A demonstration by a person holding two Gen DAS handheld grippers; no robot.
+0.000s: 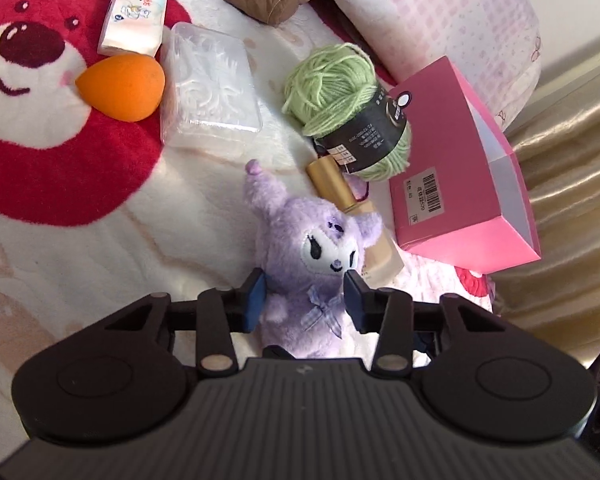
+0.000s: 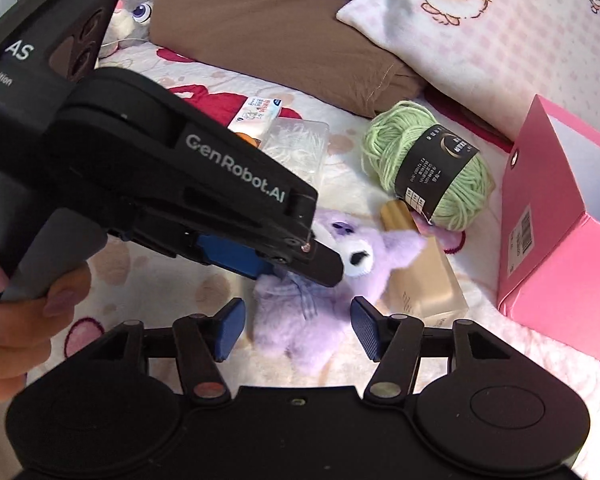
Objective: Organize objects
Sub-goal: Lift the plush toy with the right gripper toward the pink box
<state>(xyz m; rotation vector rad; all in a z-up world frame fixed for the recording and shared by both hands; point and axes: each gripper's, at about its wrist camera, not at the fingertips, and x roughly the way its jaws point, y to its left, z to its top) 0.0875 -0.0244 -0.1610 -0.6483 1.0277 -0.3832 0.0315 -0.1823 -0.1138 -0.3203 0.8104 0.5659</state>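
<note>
A purple plush toy lies on the bear-print blanket. My left gripper is shut on it, its blue pads pressing both sides of the neck. In the right wrist view this left gripper comes in from the left, held by a hand. My right gripper stands open around the plush toy's lower body, pads apart from the fur. A pink box, open with a white inside, stands to the right.
A green yarn ball and a gold-capped bottle lie behind the plush. Farther left are a clear plastic case, an orange sponge and a tissue pack. A brown pillow and a pink pillow line the back.
</note>
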